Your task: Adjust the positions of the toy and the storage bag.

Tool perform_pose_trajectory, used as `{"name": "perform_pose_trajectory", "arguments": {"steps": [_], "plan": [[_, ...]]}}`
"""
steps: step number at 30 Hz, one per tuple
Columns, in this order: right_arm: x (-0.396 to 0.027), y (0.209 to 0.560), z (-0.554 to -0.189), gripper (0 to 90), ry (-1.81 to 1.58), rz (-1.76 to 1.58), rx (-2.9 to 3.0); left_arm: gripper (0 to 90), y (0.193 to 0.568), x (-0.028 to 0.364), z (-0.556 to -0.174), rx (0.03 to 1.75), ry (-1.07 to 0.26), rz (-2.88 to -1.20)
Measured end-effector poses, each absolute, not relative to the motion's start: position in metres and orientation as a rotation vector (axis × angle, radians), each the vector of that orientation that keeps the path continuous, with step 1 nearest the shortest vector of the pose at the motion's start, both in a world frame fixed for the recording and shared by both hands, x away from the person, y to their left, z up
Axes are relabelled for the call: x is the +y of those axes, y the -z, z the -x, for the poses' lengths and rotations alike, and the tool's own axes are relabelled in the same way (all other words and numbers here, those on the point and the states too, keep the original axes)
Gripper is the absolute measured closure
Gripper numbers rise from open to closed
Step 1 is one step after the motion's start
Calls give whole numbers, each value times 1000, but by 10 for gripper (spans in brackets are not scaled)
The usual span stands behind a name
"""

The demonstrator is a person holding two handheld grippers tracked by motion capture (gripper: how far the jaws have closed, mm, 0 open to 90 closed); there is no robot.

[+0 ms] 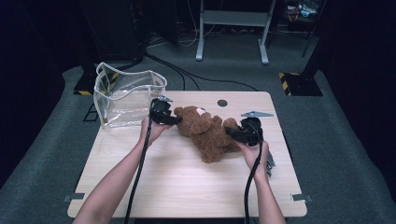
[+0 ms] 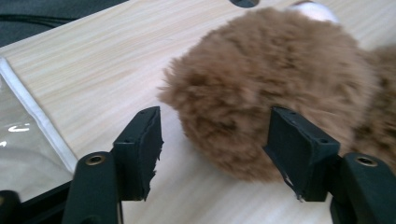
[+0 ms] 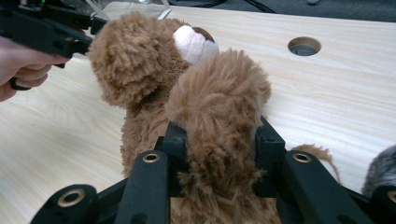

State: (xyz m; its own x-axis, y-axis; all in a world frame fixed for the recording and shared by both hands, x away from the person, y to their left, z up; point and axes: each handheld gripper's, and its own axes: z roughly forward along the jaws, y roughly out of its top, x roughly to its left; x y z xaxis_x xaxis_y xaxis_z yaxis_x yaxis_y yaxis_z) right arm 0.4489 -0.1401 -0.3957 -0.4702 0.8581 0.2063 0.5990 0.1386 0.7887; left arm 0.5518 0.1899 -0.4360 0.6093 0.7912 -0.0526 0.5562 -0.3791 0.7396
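A brown teddy bear (image 1: 208,132) lies on its back across the middle of the wooden table (image 1: 187,182). My left gripper (image 1: 172,119) is at the bear's head and stands open, its two jaws on either side of the furry head (image 2: 261,88) without squeezing it. My right gripper (image 1: 232,131) is shut on a leg of the bear (image 3: 219,140), the fur bulging between the jaws. The bear's white snout (image 3: 194,43) points up in the right gripper view. The other hand and left gripper (image 3: 42,32) appear at the top left of that view.
A clear plastic bag (image 1: 125,95) with white trim stands open at the table's back left corner, just behind my left hand. A round cable hole (image 1: 222,102) sits at the back edge. A grey furry thing (image 3: 380,172) peeks in at the right.
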Motion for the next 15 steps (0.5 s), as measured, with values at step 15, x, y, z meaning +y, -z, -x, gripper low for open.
{"name": "perform_pose_trajectory", "arguments": {"steps": [15], "plan": [[-132,407,-447,648,-1227,-1426,2175,221,411,181,-495,895,-359,-2078]]}}
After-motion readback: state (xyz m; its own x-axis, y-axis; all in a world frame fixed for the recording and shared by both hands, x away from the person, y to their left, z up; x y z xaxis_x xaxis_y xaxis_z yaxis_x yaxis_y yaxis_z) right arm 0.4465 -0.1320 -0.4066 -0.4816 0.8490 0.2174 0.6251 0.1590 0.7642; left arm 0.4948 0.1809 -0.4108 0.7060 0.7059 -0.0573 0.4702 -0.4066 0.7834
